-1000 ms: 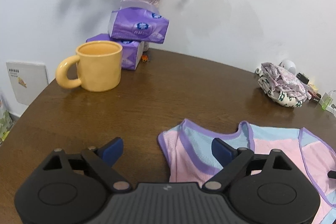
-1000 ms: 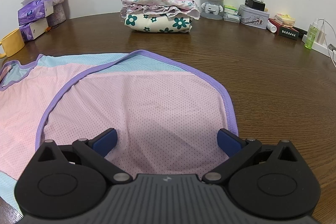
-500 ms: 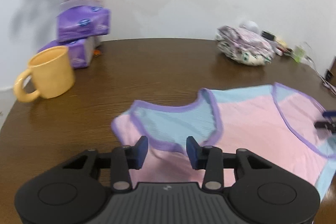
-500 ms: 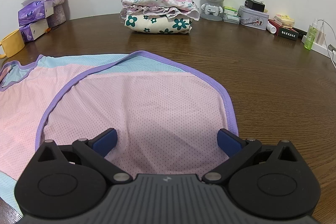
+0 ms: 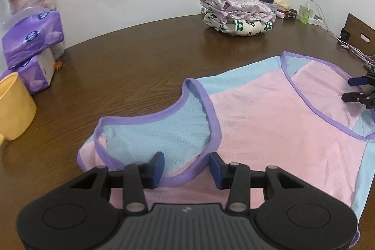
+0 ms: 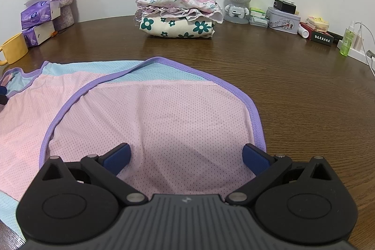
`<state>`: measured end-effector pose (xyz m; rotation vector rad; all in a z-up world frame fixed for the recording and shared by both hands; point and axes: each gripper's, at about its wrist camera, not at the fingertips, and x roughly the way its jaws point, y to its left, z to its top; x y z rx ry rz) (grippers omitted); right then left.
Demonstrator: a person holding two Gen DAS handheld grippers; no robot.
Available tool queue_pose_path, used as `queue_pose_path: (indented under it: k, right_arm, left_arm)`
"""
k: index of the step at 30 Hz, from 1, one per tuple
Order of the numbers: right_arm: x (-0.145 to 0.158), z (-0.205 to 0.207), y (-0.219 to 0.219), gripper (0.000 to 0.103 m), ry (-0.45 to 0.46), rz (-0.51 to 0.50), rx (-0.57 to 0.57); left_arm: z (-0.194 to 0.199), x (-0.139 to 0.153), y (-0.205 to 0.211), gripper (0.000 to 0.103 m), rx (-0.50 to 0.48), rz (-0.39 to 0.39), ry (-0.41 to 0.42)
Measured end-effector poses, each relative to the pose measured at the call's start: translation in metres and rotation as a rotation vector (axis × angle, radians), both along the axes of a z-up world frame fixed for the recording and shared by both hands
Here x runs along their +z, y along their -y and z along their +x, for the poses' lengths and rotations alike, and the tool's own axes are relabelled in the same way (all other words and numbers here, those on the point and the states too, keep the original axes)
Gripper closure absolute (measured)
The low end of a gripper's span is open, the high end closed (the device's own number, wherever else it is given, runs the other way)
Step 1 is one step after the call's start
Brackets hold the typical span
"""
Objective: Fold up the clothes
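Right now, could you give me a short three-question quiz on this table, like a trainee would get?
1. True or false: the left gripper is clamped shut on the mesh vest.
2. What lies stacked at the back of the table: A) folded floral clothes, B) plates, C) shoes?
3. Fill in: the mug is ____ in colour.

Key: 1 false, its jaws stand apart over the purple armhole trim. 2 A, the folded floral clothes. 3 yellow.
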<state>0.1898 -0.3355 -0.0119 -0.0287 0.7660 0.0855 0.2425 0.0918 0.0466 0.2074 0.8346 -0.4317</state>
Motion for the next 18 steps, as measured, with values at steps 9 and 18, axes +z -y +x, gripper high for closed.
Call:
queue_pose_path:
  k: [9,18]
  right_arm:
    - [0.000,-0.001,0.000,0.001,0.006,0.001,0.001]
    - [-0.001,-0.001,0.000,0.001,0.012,0.001,0.001]
  left_arm:
    - [0.016,0.000,0.000,0.048,-0.036,-0.057,-0.043]
    - [0.012,0.003,0.009,0.094,-0.075,-0.005,-0.035]
